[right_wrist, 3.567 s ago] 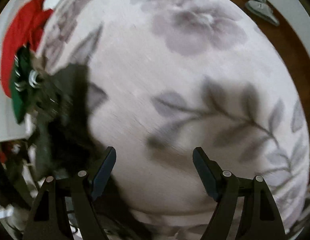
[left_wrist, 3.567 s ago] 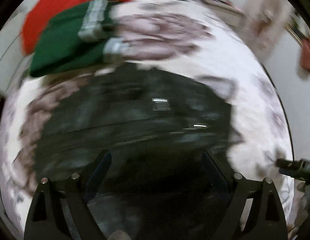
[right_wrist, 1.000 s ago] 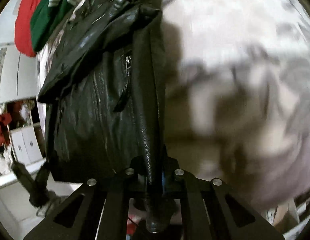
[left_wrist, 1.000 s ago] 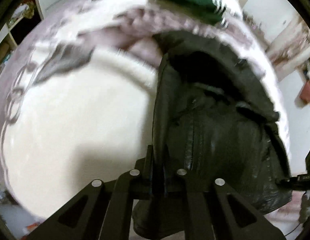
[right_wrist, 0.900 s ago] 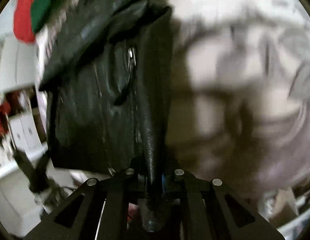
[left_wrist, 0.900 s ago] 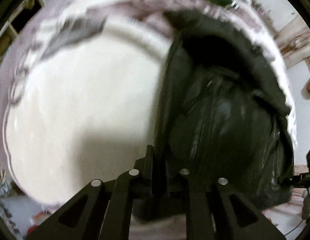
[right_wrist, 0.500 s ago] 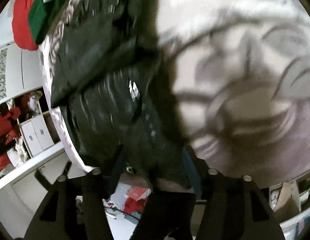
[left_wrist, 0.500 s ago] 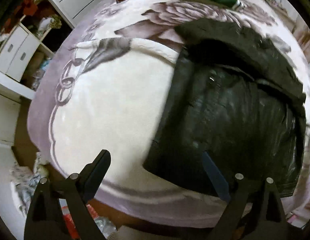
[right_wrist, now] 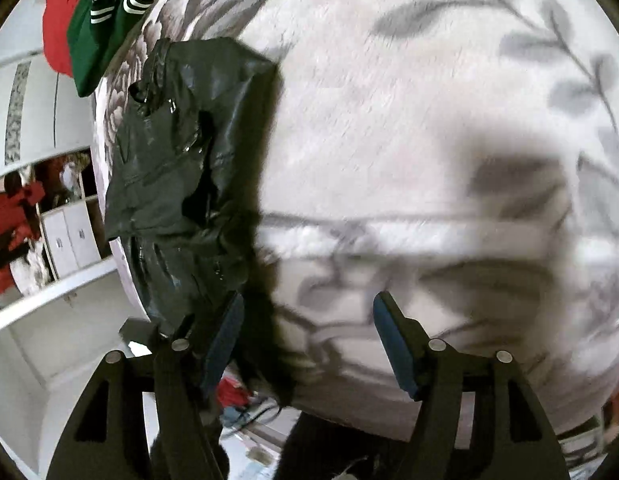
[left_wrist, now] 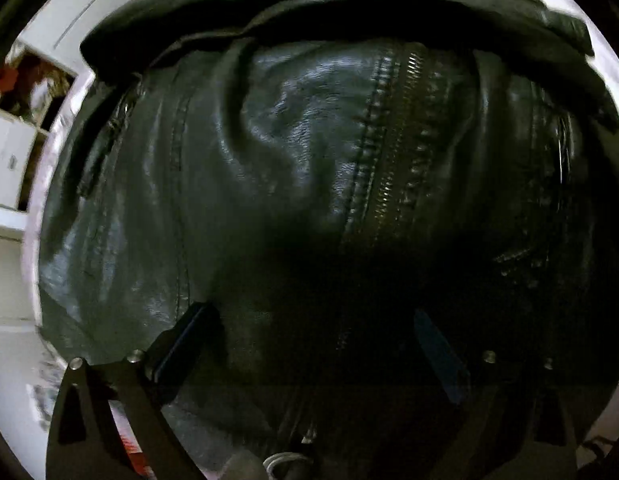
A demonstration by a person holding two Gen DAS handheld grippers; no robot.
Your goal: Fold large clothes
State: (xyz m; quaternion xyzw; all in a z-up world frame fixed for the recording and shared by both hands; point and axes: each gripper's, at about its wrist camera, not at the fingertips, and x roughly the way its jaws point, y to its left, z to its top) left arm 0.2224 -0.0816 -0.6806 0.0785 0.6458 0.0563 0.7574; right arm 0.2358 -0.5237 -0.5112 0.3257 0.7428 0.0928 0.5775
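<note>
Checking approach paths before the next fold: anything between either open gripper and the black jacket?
Nothing visible. The left gripper is open right over the black leather jacket, which fills its view. The right gripper is open at the jacket's edge, over bare floral blanket. The green and red clothes lie beyond the jacket.

No readable text, brand name, number or sign shows in either view.

In the left wrist view, the black leather jacket [left_wrist: 309,168] fills the frame; a small pale mark sits at its upper right edge, too blurred to read.

In the right wrist view, the green garment with white stripes [right_wrist: 103,20] in the upper left of the frame bears white curved bands, which form no letters that can be made out. The white floral bed cover [right_wrist: 429,140] carries only grey leaf and flower patterns. The white cabinet doors [right_wrist: 69,236] at the left edge show no labels.
</note>
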